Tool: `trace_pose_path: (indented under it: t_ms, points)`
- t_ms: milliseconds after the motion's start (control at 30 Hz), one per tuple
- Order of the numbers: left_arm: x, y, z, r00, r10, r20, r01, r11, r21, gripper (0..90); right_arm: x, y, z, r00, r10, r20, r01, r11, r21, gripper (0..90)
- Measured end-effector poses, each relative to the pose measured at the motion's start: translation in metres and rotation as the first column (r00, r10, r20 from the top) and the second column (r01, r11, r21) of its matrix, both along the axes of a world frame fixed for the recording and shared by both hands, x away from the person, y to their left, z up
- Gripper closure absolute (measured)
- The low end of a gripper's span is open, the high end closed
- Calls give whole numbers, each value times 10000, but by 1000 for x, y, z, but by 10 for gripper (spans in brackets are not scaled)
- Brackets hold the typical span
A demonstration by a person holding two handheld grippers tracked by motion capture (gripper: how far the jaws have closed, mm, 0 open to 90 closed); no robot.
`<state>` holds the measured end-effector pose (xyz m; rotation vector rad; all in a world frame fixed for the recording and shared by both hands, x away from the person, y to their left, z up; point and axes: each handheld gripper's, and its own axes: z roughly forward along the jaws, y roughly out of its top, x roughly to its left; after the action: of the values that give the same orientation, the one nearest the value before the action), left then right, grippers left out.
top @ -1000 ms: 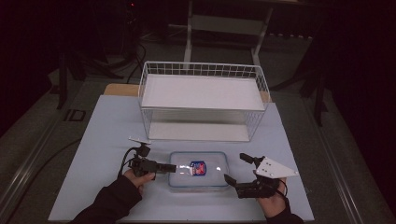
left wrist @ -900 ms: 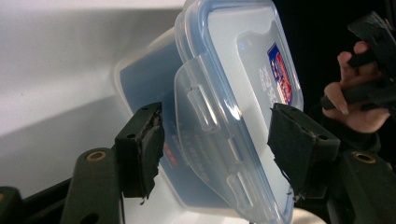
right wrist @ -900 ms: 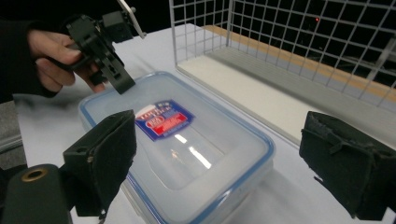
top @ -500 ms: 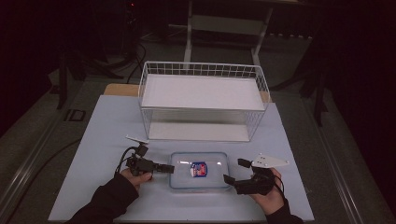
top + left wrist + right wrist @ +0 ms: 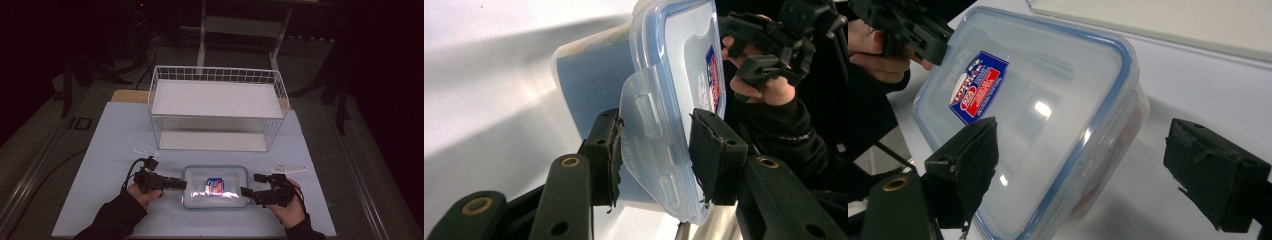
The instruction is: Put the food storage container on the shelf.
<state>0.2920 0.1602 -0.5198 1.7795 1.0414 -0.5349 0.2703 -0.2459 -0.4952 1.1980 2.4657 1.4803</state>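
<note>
Between the wide-parted right tool point(image 5: 1083, 170), the container's point(image 5: 215, 187) contents seem indistinct; left tool point(image 5: 656, 155) straddles its latch.

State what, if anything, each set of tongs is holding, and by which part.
The left tongs straddle the raised latch flap of the container, apparently touching one pad; a firm grip cannot be confirmed. The right tongs are open, holding nothing.

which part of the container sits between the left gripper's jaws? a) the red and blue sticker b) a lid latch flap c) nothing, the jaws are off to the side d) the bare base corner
b: in the left gripper view the left gripper has its jaws on either side of the clear latch flap at the end of the container; the sticker lies farther up the lid.
</note>
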Motion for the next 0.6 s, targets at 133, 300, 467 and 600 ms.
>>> trace_pose_path:
  t_ms: [133,300,467,600]
  points:
    - [-5,-1,4,9989,-175,440,168,9997,178,579,4,0,-4,9964,166,-836,-148,9996,226,166]
    - [-10,-1,6,9976,-263,644,248,9994,232,587,8,-1,-9,9795,550,-1938,-417,9965,721,255]
    - [-12,-2,7,9969,-272,743,252,9993,283,587,11,1,-12,9640,814,-2532,-613,9944,861,325]
    - [-13,-1,6,9975,-195,677,176,9995,272,588,12,-6,-12,9554,858,-2824,-536,9913,1200,442]
